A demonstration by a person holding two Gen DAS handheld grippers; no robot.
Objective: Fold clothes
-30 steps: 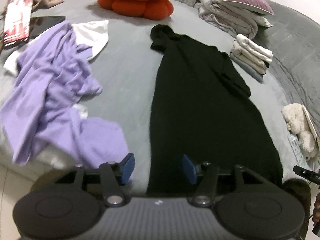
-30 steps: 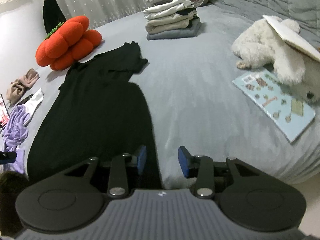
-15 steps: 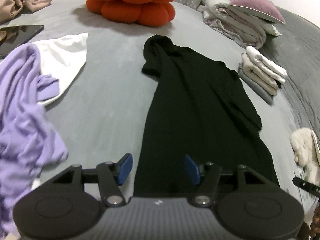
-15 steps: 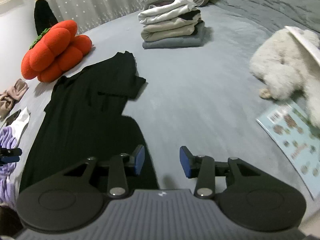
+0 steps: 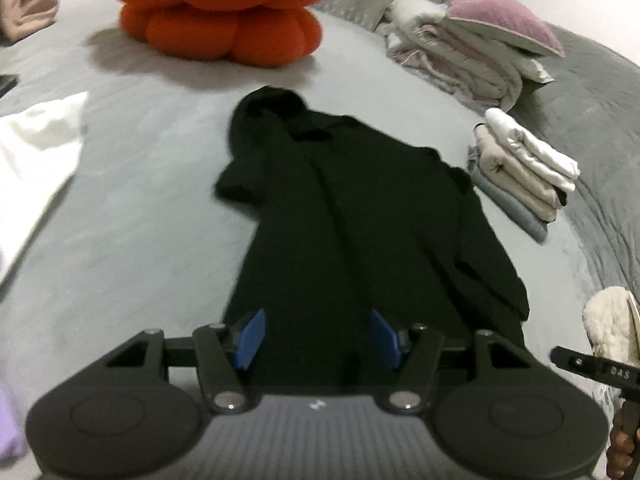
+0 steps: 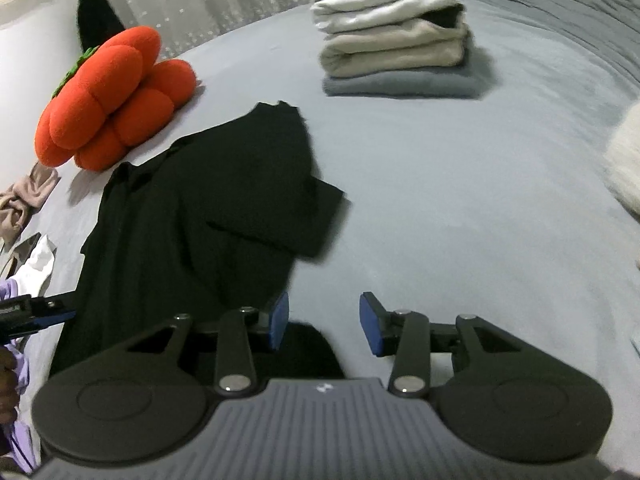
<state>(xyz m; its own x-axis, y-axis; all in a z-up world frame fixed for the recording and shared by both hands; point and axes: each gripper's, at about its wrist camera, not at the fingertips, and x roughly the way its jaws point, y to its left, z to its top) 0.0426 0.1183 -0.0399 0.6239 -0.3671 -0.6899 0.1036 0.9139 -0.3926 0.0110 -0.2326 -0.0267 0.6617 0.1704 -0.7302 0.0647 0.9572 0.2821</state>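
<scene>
I have pushed both tongs, left [image 5: 316, 338] and right [image 6: 323, 322], forward over the black shirt [image 5: 360, 216], jaws apart, ready to grab.

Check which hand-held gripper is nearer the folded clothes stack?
Right. The right hand-held gripper sits at the black garment's stack-side edge; the left hand-held gripper is over its middle, farther from the folded stack.

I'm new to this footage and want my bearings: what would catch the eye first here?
A long black garment lies spread on the grey bed, ahead of both open grippers, left and right. Beyond its far end sits a bright orange pumpkin cushion. To the right stands a neat stack of folded clothes.
</scene>
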